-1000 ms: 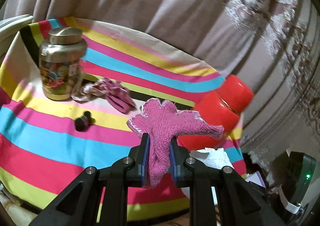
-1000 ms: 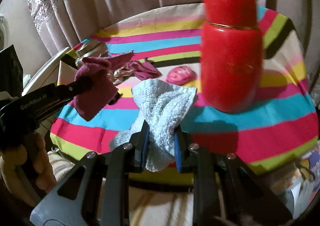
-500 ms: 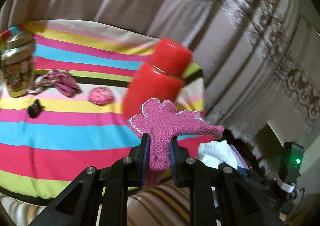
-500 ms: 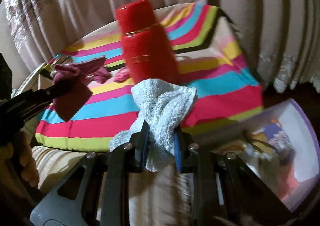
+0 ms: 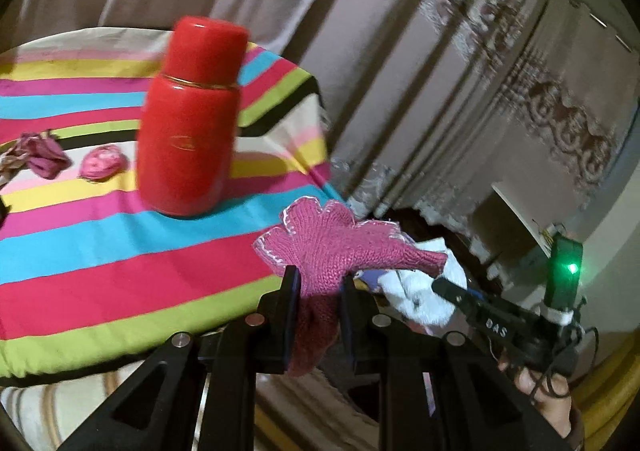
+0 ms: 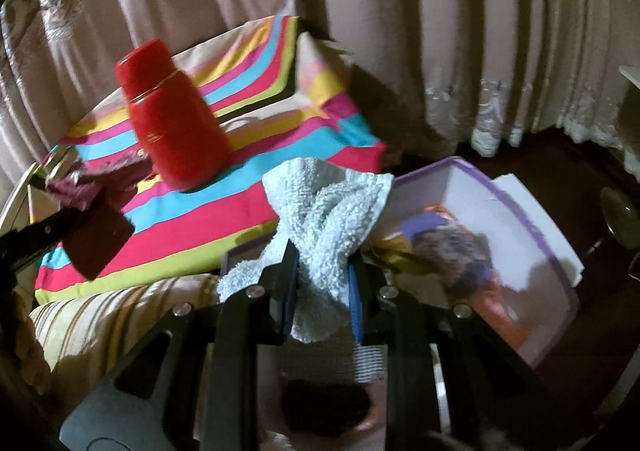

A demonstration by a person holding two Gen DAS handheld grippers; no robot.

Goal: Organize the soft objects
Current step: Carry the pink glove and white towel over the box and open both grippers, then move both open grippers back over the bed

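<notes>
Pink knitted glove (image 5: 340, 251) was clamped in the left tool (image 5: 316, 311), jaws narrowed on its cuff with the finger end sticking up free, held off past the near edge of the striped multicolour cloth-covered surface (image 5: 120, 251). Pale blue terry towel (image 6: 328, 219) was pinched the same way in the right tool (image 6: 322, 299), jaws narrow on bunched fabric, hanging just above the near corner of the white box with purple rim (image 6: 520, 211). Box sat beside and lower than the surface and already held a blurry heap of coloured soft stuff, orange and purple, exact items not readable. So judged mid-task: two soft items lifted off and in carry, neither dropped in the box yet. Left on the surface: small round pink knitted piece (image 5: 103, 162) and crumpled maroon fabric bundle (image 5: 38, 153), both near the tall red lidded jar (image 5: 190, 119), touching nothing but the cloth. Jar is hard, likely stays. Remaining work as judged: release towel into box, release glove into box, then go for the two leftover soft pieces. In the left view the right tool showed lower right with the towel and a hand (image 5: 548, 407) gripping its handle. Both views motion-blurred.
</notes>
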